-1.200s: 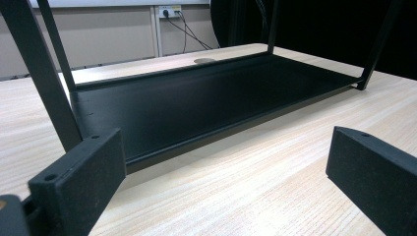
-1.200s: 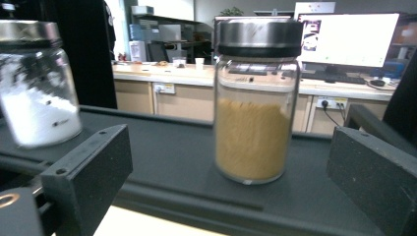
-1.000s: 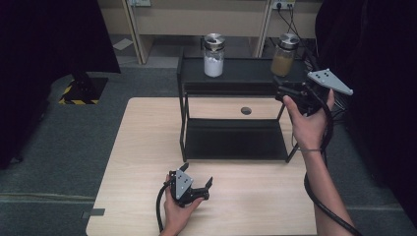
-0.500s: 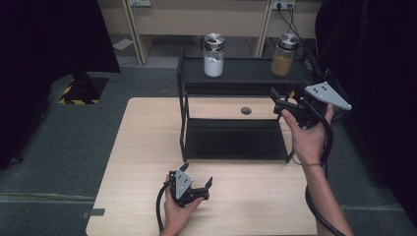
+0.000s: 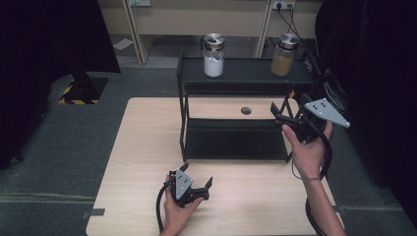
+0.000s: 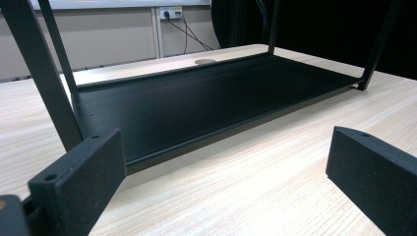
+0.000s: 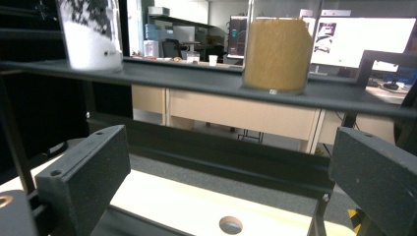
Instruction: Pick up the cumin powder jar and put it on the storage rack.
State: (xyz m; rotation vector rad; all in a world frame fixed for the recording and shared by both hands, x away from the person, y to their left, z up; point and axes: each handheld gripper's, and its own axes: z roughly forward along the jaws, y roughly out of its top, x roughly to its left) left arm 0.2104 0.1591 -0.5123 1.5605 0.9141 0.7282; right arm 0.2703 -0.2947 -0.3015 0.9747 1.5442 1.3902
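Note:
A black two-tier rack (image 5: 246, 74) stands at the back of the wooden table (image 5: 142, 147). On its top shelf sit a glass jar of white powder (image 5: 214, 55) and a glass jar of brown powder (image 5: 284, 55), both with metal lids. My right gripper (image 5: 278, 118) is held in the air at the rack's right end, below the brown jar, open and empty. The right gripper view looks up at the white jar (image 7: 91, 34) and the brown jar (image 7: 278, 49) on the shelf (image 7: 187, 78). My left gripper (image 5: 197, 174) rests low near the table's front, open and empty, facing the bare lower shelf (image 6: 206, 98).
A round cable hole (image 5: 246, 110) lies in the table behind the rack. Rack legs (image 6: 42, 73) stand close to the left gripper's line. Wooden desks (image 5: 196, 19) and a yellow-black striped base (image 5: 78, 91) are on the floor beyond the table.
My right gripper has drawn back and down from the brown jar on the top shelf, staying open. The left gripper has not moved.

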